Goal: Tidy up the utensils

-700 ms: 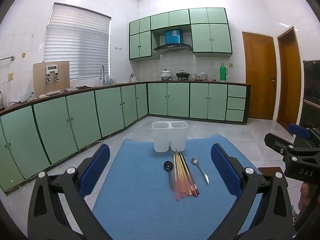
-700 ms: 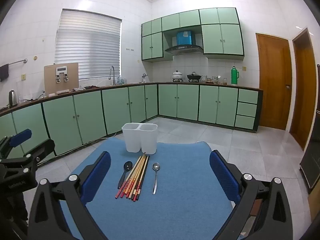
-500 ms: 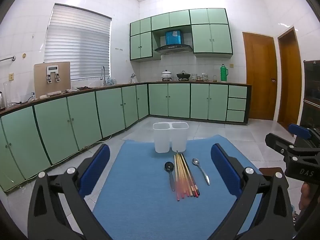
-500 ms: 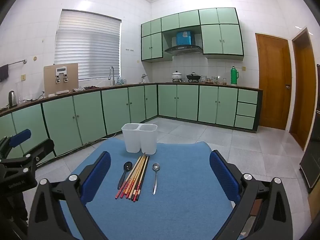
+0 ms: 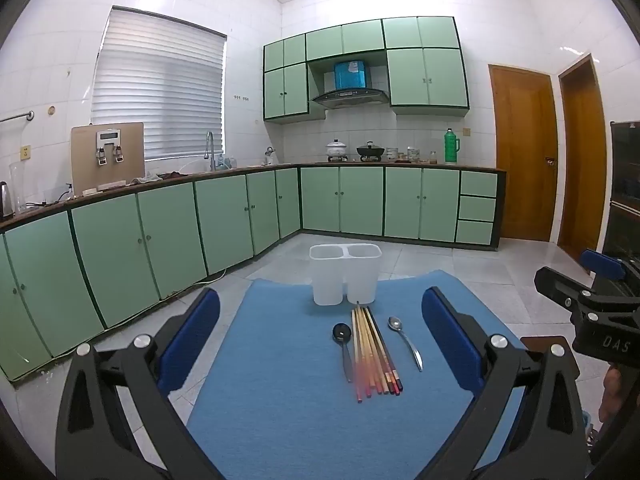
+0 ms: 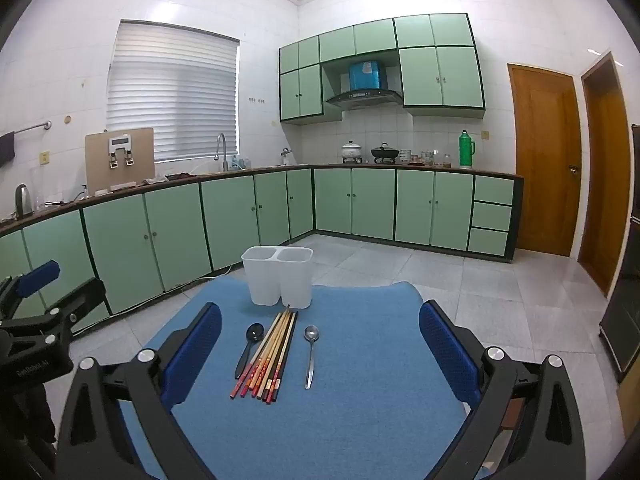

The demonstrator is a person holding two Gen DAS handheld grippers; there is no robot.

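A white two-compartment utensil holder [image 5: 345, 273] [image 6: 278, 276] stands upright at the far end of a blue mat [image 5: 288, 412] [image 6: 360, 412]. In front of it lie a black spoon [image 5: 343, 342] [image 6: 250, 342], a bundle of several chopsticks [image 5: 372, 350] [image 6: 270, 354] and a silver spoon [image 5: 404, 340] [image 6: 310, 350]. My left gripper [image 5: 320, 334] hangs open above the near part of the mat, nothing between its blue pads. My right gripper [image 6: 320, 338] is open too, with nothing held, short of the utensils. Both compartments of the holder look empty.
The mat covers a small table with grey tiled floor around it. Green kitchen cabinets [image 5: 224, 220] [image 6: 240, 220] run along the left and back walls. Each gripper shows in the other's view: the right one [image 5: 592, 312] at the right edge, the left one [image 6: 36, 320] at the left edge.
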